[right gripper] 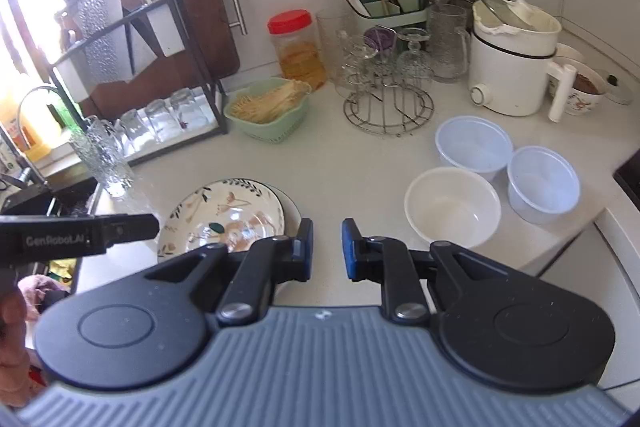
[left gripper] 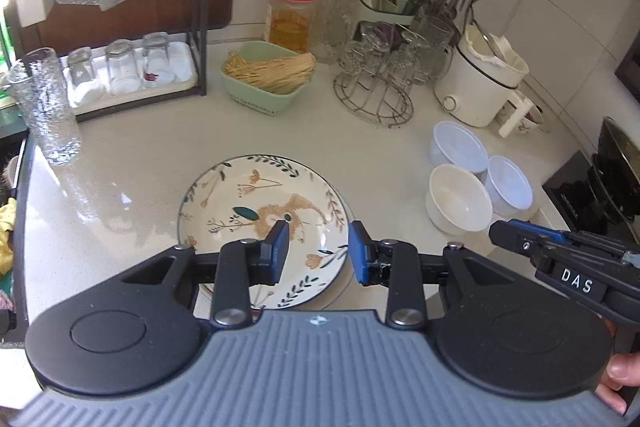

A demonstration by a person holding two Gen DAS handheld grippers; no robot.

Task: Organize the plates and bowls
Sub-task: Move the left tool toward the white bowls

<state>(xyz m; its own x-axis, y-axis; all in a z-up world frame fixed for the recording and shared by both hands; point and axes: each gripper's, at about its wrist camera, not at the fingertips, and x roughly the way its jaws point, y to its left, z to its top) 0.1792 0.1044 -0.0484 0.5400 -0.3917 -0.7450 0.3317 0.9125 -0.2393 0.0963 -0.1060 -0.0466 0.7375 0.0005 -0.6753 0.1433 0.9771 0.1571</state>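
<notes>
A floral plate [left gripper: 256, 211] lies on the white counter, stacked on another plate whose rim shows beneath it [right gripper: 294, 211]. My left gripper [left gripper: 318, 249] is open and empty, hovering over the plate's near edge. Three bowls stand to the right: a white ceramic bowl [left gripper: 458, 201] in front and two translucent plastic bowls [left gripper: 458, 147] [left gripper: 510, 187] behind it. In the right wrist view the floral plate [right gripper: 224, 211] is left of my right gripper [right gripper: 326, 247], which is open and empty above bare counter, with the ceramic bowl [right gripper: 452, 207] just right of it.
A green basket of noodles [left gripper: 264, 75], a red-lidded jar [left gripper: 292, 15], a wire glass rack [left gripper: 376, 79], a white cooker [left gripper: 480, 79], a tall glass [left gripper: 44, 107] and a rack of upturned glasses [left gripper: 120, 67] line the back. The sink [right gripper: 48, 203] is left, the stove [left gripper: 592, 187] right.
</notes>
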